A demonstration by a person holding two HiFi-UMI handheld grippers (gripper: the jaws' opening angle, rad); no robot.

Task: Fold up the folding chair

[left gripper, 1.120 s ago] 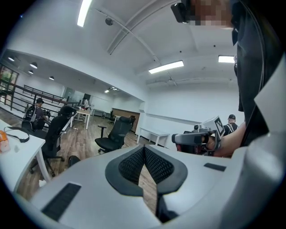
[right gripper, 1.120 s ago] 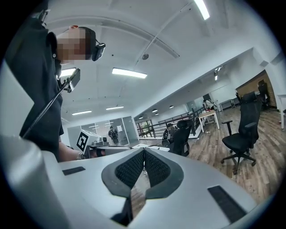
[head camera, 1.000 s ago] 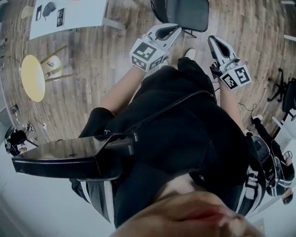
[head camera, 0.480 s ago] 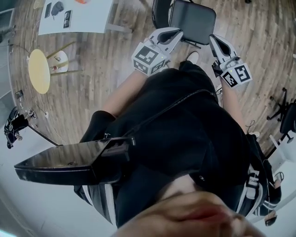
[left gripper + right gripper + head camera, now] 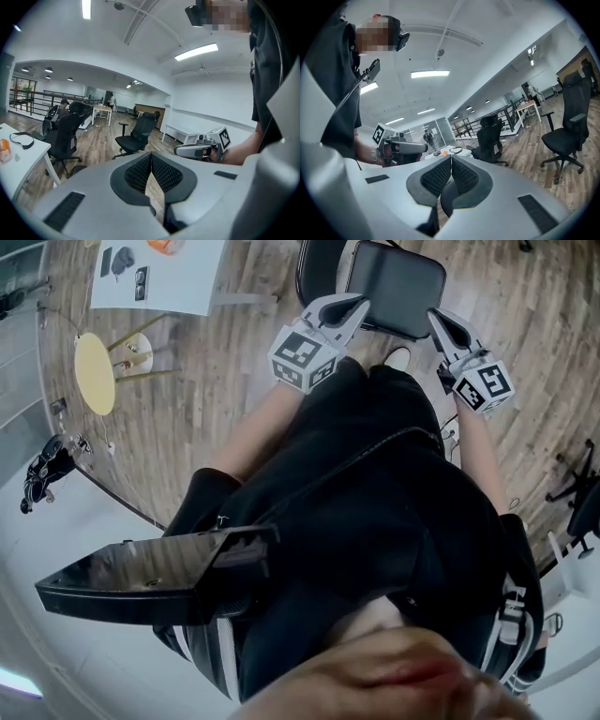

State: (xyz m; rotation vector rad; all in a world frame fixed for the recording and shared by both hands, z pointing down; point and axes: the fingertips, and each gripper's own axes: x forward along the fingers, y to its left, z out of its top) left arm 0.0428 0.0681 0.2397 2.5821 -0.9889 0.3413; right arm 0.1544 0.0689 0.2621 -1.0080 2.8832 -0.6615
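1. Head view: folding chair (image 5: 398, 282) stands on the wood floor (image 5: 234, 381) just ahead of the person, dark padded panel facing up. Left tool (image 5: 352, 307) and right tool (image 5: 439, 322) sit at its near edge, one per side. Can't tell if either touches it.
2. Left gripper view: left tool (image 5: 151, 161) is clenched, pads together, nothing between. Chair out of frame.
3. Right gripper view: right tool (image 5: 451, 164) is also clenched and empty, no chair visible.
4. Handling guess: stiff hinged frame, moderate weight, soft padding. Take hold of the panel's rigid edge and stay clear of the hinges.
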